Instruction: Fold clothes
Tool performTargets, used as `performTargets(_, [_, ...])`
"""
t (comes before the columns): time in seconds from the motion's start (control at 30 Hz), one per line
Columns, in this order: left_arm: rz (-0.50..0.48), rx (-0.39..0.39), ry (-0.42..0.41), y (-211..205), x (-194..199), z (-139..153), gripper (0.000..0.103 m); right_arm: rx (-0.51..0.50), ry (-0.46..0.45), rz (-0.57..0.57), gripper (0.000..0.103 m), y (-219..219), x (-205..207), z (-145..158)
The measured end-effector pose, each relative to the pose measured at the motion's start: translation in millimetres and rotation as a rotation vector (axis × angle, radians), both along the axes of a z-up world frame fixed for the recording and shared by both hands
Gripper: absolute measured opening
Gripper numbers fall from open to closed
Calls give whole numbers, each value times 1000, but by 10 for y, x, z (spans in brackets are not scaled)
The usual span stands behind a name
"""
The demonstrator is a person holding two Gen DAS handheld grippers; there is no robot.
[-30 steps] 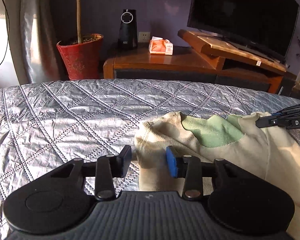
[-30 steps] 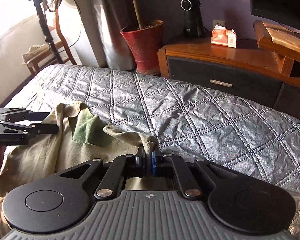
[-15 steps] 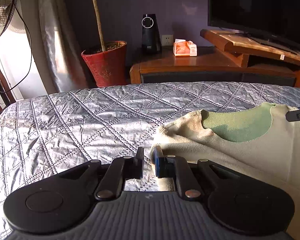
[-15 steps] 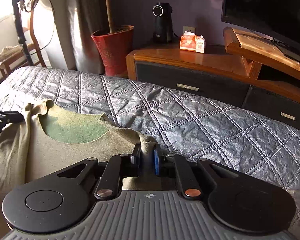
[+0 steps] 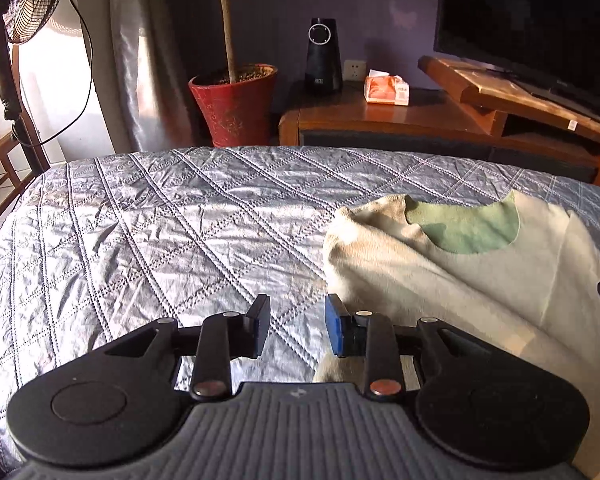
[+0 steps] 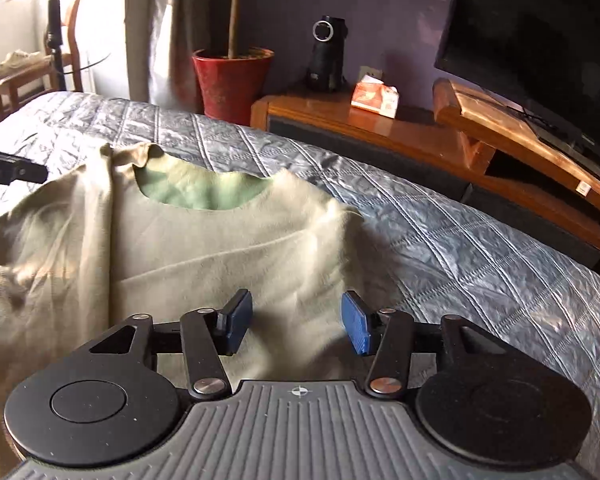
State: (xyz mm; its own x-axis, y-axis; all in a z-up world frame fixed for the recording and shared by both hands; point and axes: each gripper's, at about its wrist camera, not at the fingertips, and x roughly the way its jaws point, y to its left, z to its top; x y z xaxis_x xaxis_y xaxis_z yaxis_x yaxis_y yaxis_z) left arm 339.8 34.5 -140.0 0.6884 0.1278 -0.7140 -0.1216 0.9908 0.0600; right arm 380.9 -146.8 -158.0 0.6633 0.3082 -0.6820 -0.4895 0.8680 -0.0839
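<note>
The beige sweatshirt with a green-lined neck (image 6: 204, 248) lies flat on the grey quilted bed (image 5: 148, 240). The right gripper (image 6: 297, 322) hovers over its shoulder, jaws opening and empty; half a second ago they pinched the fabric. The left gripper (image 5: 298, 326), jaws opening, empty, sits beside the sweatshirt's edge. Open quilt lies leftward.

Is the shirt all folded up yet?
Not yet. The beige shirt is laid out flat on the bed cover, neck hole showing. Both tools, left tool and right tool, are opening with nothing pinched. All the folding is left.
</note>
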Motion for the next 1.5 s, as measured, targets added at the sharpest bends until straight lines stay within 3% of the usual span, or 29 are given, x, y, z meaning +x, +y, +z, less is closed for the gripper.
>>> performTargets(0.07, [-12, 30, 29, -66, -142, -45, 30, 88, -5, -15, 62, -108, -255, 125])
performTargets(0.13, [-17, 66, 64, -132, -250, -75, 31, 165, 41, -11, 81, -193, -551, 178])
performTargets(0.23, [9, 93, 102, -158, -403, -61, 43, 191, 105, -55, 81, -329, -1045, 129])
performTargets(0.37, [59, 144, 114, -71, -701, 4, 44, 199, 180, -147, 81, -581, -1580, 29])
performTargets(0.43, [79, 128, 119, -30, -848, 76, 43, 193, 208, -188, 82, -712, -1808, -14])
performTargets(0.5, [76, 102, 112, -42, -1001, 169, 43, 169, 229, -213, 82, -823, -1998, -51])
performTargets(0.6, [-48, 115, 78, -334, -1290, 317, 46, 116, 262, -200, 84, -886, -2204, -81])
performTargets(0.67, [-78, 125, 58, -461, -1488, 361, 58, 85, 255, -179, 74, -859, -2282, -16])
performTargets(0.7, [-72, 104, 56, -476, -1581, 365, 60, 73, 243, -160, 63, -834, -2314, 37])
performTargets(0.8, [-59, 57, 100, -477, -1787, 298, 62, -5, 222, -85, 74, -746, -2453, 141])
performTargets(0.9, [-115, 33, 161, -528, -1964, 246, 67, -78, 178, 0, 75, -657, -2649, 254])
performTargets(0.97, [-149, 27, 158, -562, -2088, 270, 77, -110, 155, 22, 84, -620, -2732, 321])
performTargets(1.1, [-177, -19, 146, -553, -2264, 307, 84, -242, 158, 79, 87, -668, -2801, 300])
performTargets(1.13, [-172, -21, 147, -548, -2297, 296, 84, -200, 195, 47, 87, -786, -2752, 296])
performTargets(1.23, [-136, -35, 145, -455, -2370, 269, 84, 76, 347, -131, 87, -1302, -2508, 306])
performTargets(1.27, [-120, -46, 145, -411, -2389, 267, 84, 124, 366, -153, 87, -1388, -2467, 289])
performTargets(1.37, [-72, -85, 141, -299, -2452, 281, 84, 177, 409, -142, 87, -1474, -2395, 182])
performTargets(1.5, [-81, -67, 143, -315, -2502, 266, 85, 142, 435, -78, 84, -1318, -2325, 39])
